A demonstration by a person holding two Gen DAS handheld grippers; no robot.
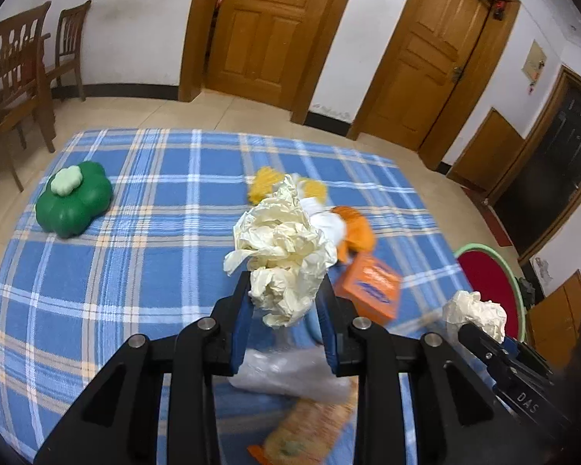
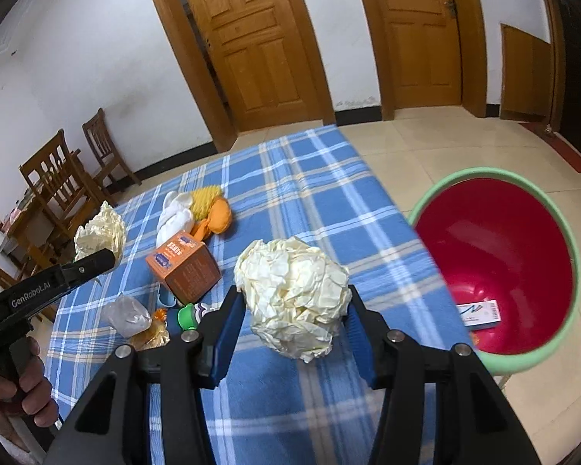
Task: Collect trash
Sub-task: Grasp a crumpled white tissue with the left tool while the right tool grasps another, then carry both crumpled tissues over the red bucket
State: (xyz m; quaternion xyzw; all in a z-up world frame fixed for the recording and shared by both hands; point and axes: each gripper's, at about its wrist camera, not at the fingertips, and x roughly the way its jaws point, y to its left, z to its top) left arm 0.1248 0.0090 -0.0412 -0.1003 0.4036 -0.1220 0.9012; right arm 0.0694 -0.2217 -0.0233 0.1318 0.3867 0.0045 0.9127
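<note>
Right wrist: right gripper point(image 2: 294, 302) pinches a paper wad point(image 2: 292, 294); left gripper point(image 1: 284, 298) apparently likewise.

Paper wad point(image 2: 294, 294) between right fingers point(image 2: 228, 333); bin point(image 2: 495, 360) right of them, box point(image 2: 184, 267) left, socks point(image 2: 193, 213) beyond box, card point(image 2: 478, 312) in bin.

Blue plaid tablecloth point(image 1: 135, 232) as landmark: green flower-shaped container point(image 1: 73, 201) w/ pale lid sits on its far-left part. Wooden chairs point(image 1: 17, 73) stand off its left edge, by the wall. Two wooden doors point(image 1: 267, 27) beyond its far edge. Tile floor point(image 2: 426, 143) around it.
</note>
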